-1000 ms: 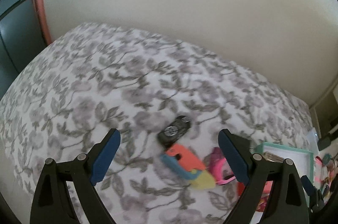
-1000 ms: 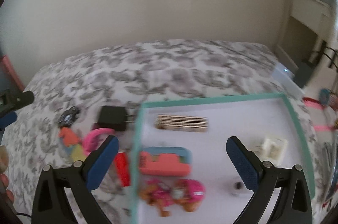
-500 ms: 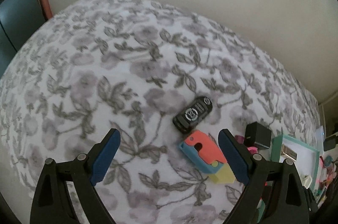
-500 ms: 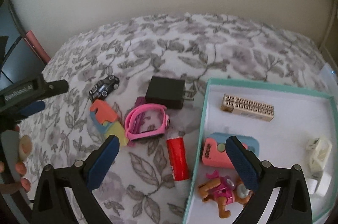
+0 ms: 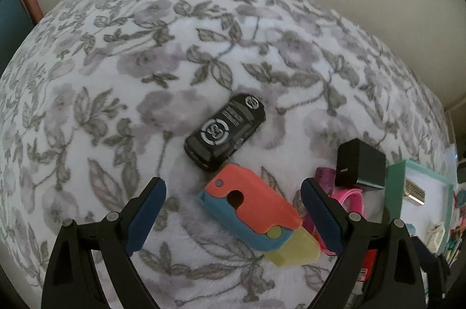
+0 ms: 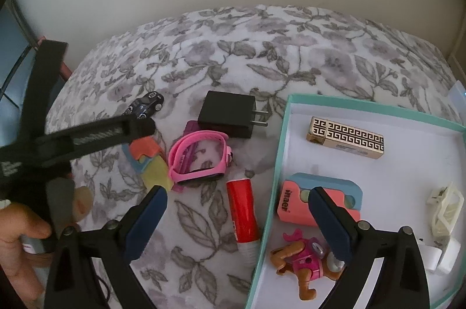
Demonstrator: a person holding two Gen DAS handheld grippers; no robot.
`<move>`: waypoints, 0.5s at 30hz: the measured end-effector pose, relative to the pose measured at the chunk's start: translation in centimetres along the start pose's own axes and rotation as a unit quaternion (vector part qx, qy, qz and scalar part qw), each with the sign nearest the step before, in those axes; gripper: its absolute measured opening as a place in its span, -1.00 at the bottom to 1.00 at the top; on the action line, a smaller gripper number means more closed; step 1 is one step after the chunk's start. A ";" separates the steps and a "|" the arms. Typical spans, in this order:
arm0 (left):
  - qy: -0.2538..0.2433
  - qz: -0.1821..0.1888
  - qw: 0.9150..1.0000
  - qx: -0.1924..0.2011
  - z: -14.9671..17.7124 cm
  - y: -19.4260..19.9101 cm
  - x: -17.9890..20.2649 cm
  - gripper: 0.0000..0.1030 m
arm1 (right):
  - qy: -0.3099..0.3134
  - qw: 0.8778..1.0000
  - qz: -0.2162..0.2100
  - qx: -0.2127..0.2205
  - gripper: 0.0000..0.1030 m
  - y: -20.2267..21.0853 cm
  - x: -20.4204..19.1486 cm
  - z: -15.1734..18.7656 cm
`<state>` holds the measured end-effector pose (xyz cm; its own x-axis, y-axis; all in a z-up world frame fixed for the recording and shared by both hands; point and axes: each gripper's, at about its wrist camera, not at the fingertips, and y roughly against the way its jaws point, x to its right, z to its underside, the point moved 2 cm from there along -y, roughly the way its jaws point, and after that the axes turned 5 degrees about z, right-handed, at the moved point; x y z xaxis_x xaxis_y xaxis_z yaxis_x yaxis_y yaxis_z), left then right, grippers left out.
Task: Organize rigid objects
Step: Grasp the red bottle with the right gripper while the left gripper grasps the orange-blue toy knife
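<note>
The left gripper (image 5: 233, 217) is hanging over the bed (image 5: 122, 70), its fingers (image 5: 145, 212) standing wide apart and holding nothing. Between them, on the flowered cover, the coral and blue toy (image 5: 250, 210) with a yellow tip is lying; no pad is touching it. Just beyond it, the black toy car (image 5: 225, 132) is resting on the cover, almost touching the coral toy.

The right gripper (image 6: 237, 224) is also standing open and empty, above the place where the cover meets the teal box (image 6: 279, 163). Nearest to it, the red tube (image 6: 243, 214) is lying beside the left wall of the box. A little farther, the pink watch (image 6: 198, 160) is sitting on the cover, and behind it the black charger (image 6: 230, 113), with its prongs pointing to the box.

Inside the box some things are lying already: a toy dog figure (image 6: 303, 259) in the near part, a second coral and blue toy (image 6: 320, 204) behind it, white pieces (image 6: 445, 210) by the right wall, and a gold patterned case (image 6: 346, 137) at the far side.

So I judge the task is about half done. Five things are waiting outside the box: the coral toy, the car, the tube, the watch and the charger. The left gripper is probably preparing to take the coral toy next.
</note>
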<state>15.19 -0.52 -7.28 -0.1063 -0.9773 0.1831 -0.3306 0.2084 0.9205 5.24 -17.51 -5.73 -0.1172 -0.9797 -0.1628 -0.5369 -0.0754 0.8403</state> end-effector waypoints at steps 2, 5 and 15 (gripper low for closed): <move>-0.006 0.005 1.000 -0.015 0.2 -0.6 0.2 0.82 | -0.001 1.000 0.002 0.000 0.92 -0.1 0.2 0.0; -0.012 0.014 0.999 -0.038 0.6 -1.0 0.2 0.82 | -0.008 1.000 0.002 0.000 0.92 -0.2 0.5 0.0; -0.058 -0.043 0.995 -0.068 2.6 -1.0 -0.7 0.82 | -0.015 1.000 -0.007 0.000 0.92 -0.1 0.4 0.0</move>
<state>13.12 0.02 -9.21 -0.1939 -0.9787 0.0676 -0.2150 0.1096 0.9704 5.23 -17.88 -5.88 -0.1350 -0.9724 -0.1905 -0.5391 -0.0892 0.8375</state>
